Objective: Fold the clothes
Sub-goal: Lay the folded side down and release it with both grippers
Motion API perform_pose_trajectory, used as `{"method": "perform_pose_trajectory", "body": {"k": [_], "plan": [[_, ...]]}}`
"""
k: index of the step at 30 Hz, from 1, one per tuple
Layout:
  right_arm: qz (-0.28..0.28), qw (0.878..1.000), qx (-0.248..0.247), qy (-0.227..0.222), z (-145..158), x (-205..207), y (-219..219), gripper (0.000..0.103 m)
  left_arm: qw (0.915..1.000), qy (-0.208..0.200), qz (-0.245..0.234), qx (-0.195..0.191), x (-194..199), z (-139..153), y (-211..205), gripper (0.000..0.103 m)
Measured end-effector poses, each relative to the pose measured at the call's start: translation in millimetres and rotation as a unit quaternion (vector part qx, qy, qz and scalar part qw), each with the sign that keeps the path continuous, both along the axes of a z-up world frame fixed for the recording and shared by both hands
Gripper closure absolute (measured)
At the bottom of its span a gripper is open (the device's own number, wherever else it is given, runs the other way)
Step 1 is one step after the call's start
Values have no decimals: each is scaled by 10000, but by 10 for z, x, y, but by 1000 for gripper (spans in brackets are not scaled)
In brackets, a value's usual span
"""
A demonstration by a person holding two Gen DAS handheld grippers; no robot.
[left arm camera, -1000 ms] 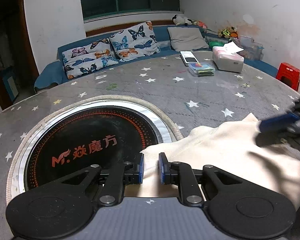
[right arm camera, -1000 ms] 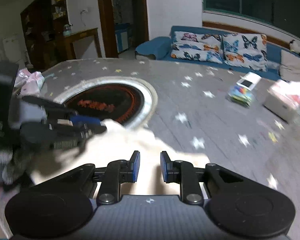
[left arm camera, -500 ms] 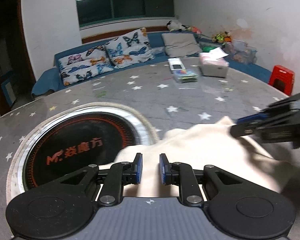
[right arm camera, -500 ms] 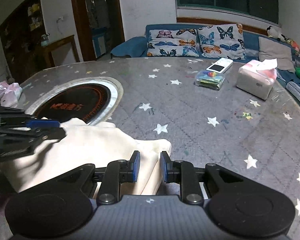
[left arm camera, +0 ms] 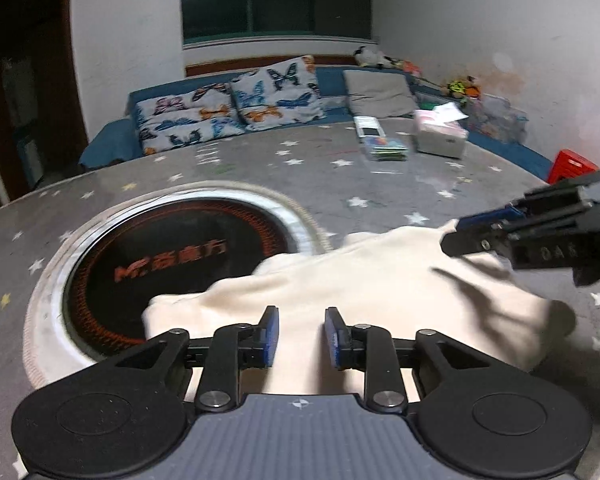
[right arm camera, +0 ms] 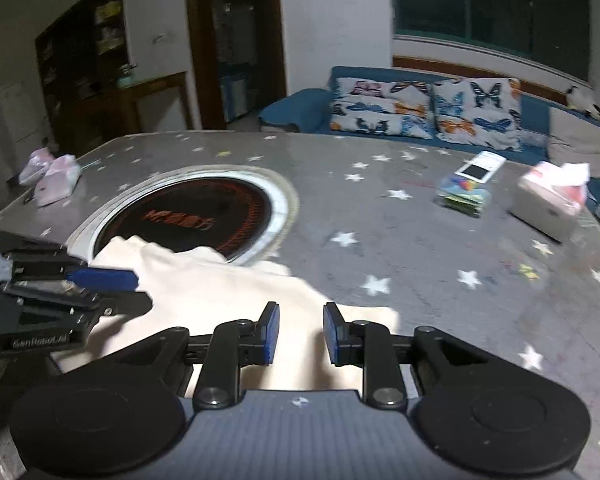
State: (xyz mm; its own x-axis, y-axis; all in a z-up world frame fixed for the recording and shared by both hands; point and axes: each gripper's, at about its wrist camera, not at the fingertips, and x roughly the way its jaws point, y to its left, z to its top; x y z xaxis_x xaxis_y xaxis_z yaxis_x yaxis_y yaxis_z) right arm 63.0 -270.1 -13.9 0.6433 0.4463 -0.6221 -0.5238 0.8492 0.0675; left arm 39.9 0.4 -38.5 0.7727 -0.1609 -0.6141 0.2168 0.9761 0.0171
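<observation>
Hob (left arm camera: 172, 268) in desk (left arm camera: 380, 184) read "M." plus orange Chinese chars. Left claw's (left arm camera: 298, 336) body, seen from right wrist cam, read "GenRobot.AI". Cream cloth (left arm camera: 360, 280) lay on desk, one edge over hob rim. Both claws pointed down-fwd over cloth. Left claw's jaws had just opened: part open, cloth below the gap, not gripped. Right claw (right arm camera: 298, 334): same, part open, nothing held.
</observation>
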Motion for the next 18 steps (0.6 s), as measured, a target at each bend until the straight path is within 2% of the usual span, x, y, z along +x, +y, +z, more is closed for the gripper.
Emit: {"method": "perform_pose_trajectory", "body": {"k": [2,5,9,12,18], "plan": [[0,10000,-8,87,-60,29,59,75,9999,41,165,9,37,-26,93,75],[-52,9997,-16,219,-152,66,88,71,9993,86,365,-75,75,-65,264,68],[-67,9997,-36,226,-132,83,84,70,9981,128,600,-116,135,-41,424,70],[-29,9998,-64,159,-79,109,134,66,9980,64,599,-189,176,17,434,71],[65,9999,-28,102,-53,240,301,60,9990,98,444,-33,406,11,267,71]]}}
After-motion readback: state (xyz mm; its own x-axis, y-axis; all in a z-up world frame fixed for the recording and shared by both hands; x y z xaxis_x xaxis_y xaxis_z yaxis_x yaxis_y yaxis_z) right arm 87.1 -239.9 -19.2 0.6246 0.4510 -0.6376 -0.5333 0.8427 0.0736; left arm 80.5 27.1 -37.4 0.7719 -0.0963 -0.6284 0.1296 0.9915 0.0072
